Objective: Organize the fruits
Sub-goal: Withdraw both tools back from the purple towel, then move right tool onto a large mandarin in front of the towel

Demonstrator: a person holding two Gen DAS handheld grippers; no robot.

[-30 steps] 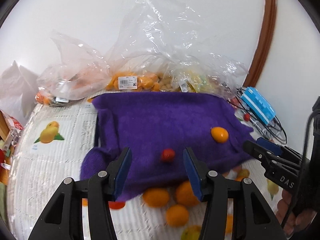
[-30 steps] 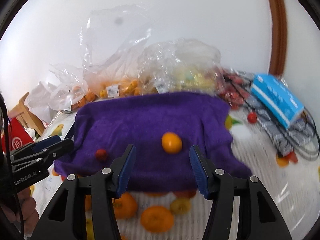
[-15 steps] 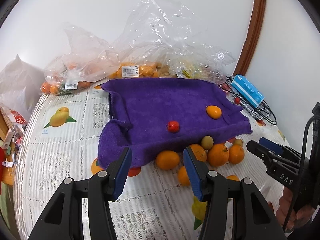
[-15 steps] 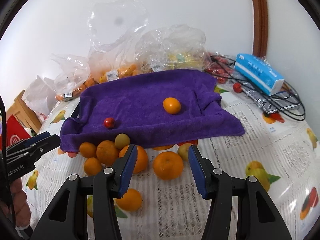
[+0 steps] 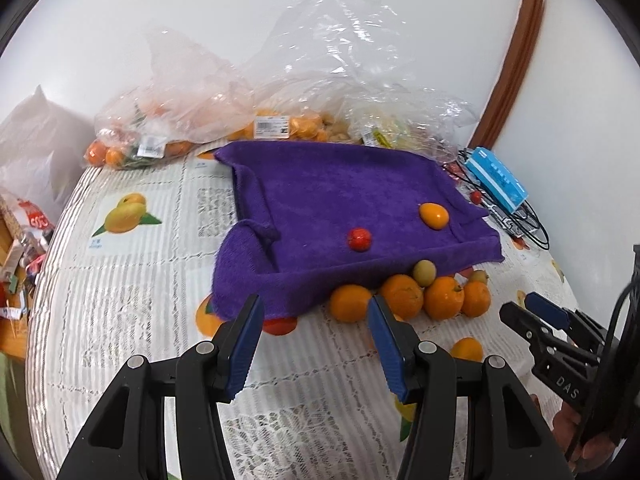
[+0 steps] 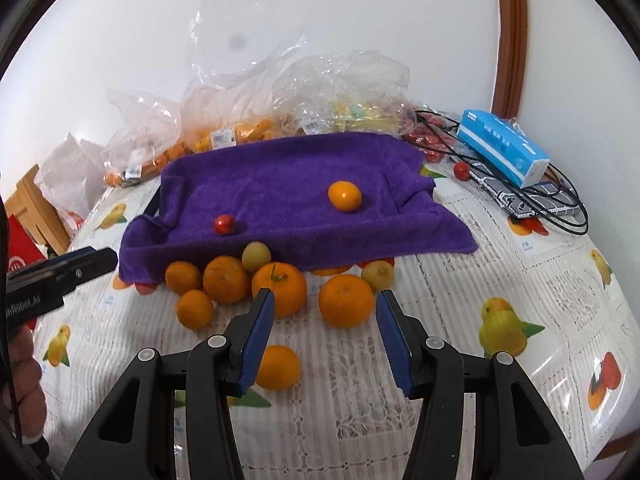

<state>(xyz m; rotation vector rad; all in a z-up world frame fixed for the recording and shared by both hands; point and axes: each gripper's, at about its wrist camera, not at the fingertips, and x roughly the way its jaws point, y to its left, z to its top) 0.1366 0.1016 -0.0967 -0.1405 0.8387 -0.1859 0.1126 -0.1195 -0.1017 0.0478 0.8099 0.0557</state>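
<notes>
Oranges (image 6: 276,288) cluster along the purple towel's (image 6: 280,192) near edge, long axis running along it. My left gripper (image 5: 316,340) and right gripper (image 6: 324,332) hover spread, empty.

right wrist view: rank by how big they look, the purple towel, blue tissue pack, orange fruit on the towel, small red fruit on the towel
1. Purple towel, by far.
2. Blue tissue pack.
3. Orange fruit on the towel.
4. Small red fruit on the towel.
The fisheye lens shrinks things near the picture's edge, so the pack's true size is unsure.

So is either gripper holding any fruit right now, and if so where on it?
No. The left gripper and the right gripper both stand open and empty above the tablecloth, with the oranges lying loose beyond their fingertips.
</notes>
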